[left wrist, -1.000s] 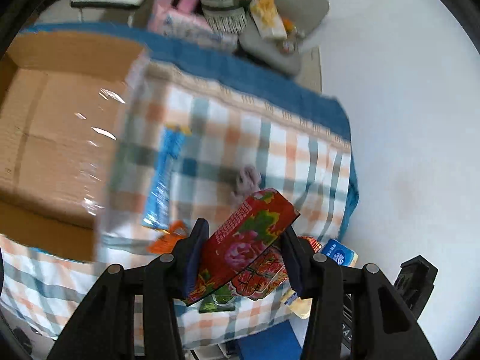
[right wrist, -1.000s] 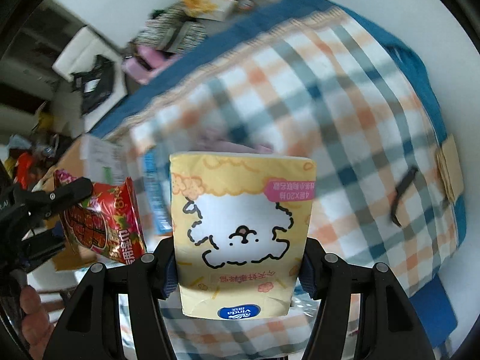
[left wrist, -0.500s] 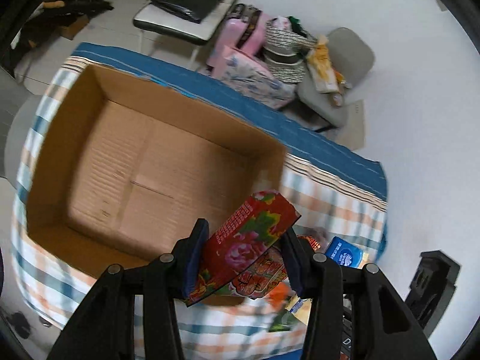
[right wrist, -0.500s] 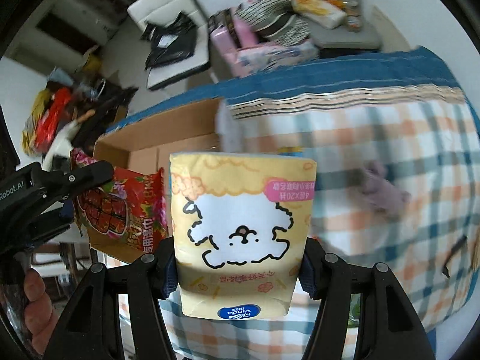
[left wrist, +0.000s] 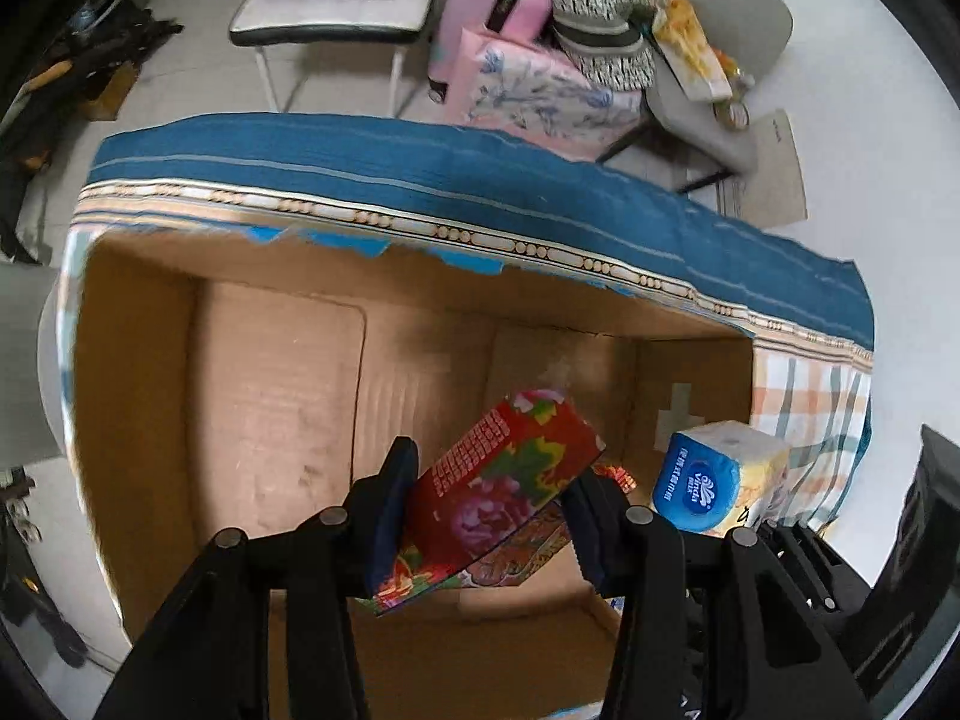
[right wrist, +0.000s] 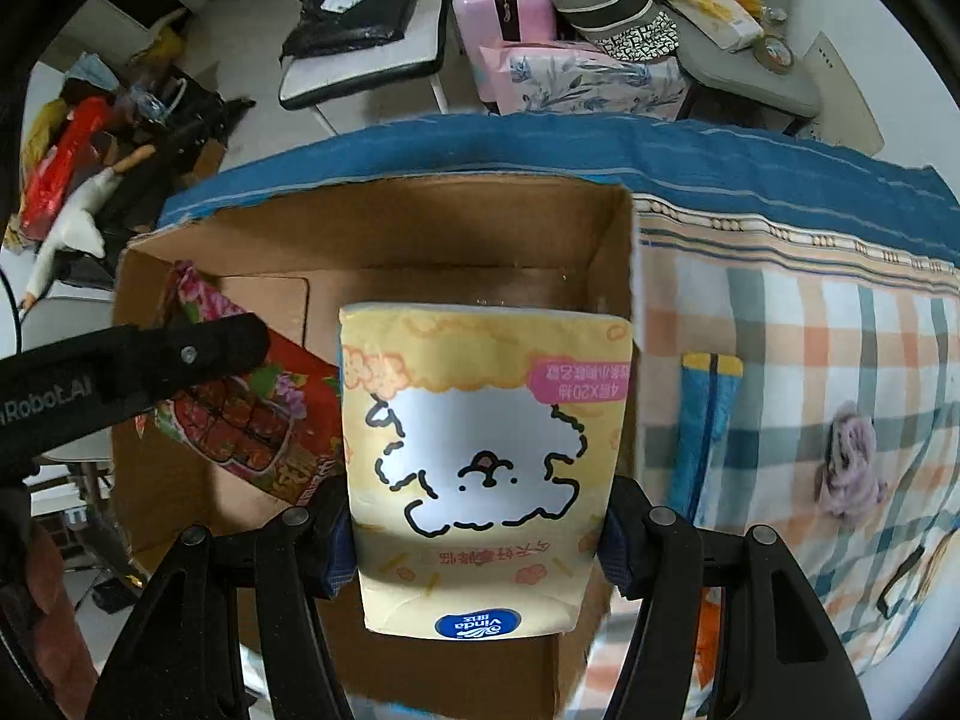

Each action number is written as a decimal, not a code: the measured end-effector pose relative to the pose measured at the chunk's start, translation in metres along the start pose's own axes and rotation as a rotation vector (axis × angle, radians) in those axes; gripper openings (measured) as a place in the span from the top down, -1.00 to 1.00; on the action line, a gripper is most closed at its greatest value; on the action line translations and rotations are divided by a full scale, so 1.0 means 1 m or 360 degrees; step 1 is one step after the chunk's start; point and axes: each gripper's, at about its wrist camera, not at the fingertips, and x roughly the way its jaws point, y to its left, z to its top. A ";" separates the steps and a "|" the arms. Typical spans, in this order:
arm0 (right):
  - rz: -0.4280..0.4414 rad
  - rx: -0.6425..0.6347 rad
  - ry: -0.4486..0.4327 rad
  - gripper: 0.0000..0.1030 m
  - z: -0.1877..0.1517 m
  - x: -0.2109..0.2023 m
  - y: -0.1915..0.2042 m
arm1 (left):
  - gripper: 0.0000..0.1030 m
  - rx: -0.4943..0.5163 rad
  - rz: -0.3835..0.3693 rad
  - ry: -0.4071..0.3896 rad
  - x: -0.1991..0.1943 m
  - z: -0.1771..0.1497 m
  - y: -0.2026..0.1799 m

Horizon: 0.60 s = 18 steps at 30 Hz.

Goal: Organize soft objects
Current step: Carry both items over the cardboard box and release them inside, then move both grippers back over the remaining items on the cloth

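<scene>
The left claw (left wrist: 489, 507) is clamped on a red floral packet (left wrist: 498, 489), its two fingers pressing the packet's flanks. The packet tilts, its upper end leaning to the right, and hangs over the inside of the open cardboard box (left wrist: 270, 396). In the right wrist view the same red floral packet (right wrist: 252, 414) shows beside the left claw's black finger, over the left half of the cardboard box (right wrist: 420, 234).

The box sits at the left end of the worktop (right wrist: 780, 324), which is covered with a checked cloth edged by a blue band along the far edge. The box's bare floor shows to the left of the packet.

The right claw (right wrist: 477, 546) is closed on a yellow tissue pack (right wrist: 480, 450) printed with a white cartoon dog and a blue Vinda label at its near end. The pack is held upright between the fingers, above the box's right half, close to the box's right wall. From the left wrist view the yellow tissue pack (left wrist: 720, 480) appears end-on just right of the red packet, at the box's right wall.

Right of the box, on the cloth, a blue strip packet (right wrist: 705, 420) lies just beside the box wall, and a small purple cloth toy (right wrist: 849, 468) lies farther right, well apart from it.
</scene>
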 end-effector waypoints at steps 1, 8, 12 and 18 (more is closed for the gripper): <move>-0.0010 -0.0007 -0.0002 -0.27 0.005 0.005 0.003 | 0.13 0.0015 0.0008 0.0009 0.004 0.003 -0.001; -0.0099 -0.0011 0.0003 -0.69 0.019 0.016 0.007 | 0.03 0.0033 0.0124 0.0078 0.021 0.018 -0.006; -0.0115 -0.0012 -0.0023 -0.73 0.017 0.005 0.009 | -0.11 0.0045 0.0103 0.0027 0.012 0.012 -0.005; -0.0112 0.0016 -0.0073 -0.97 -0.003 -0.013 0.008 | -0.57 0.0105 0.0204 -0.0125 -0.010 -0.014 -0.006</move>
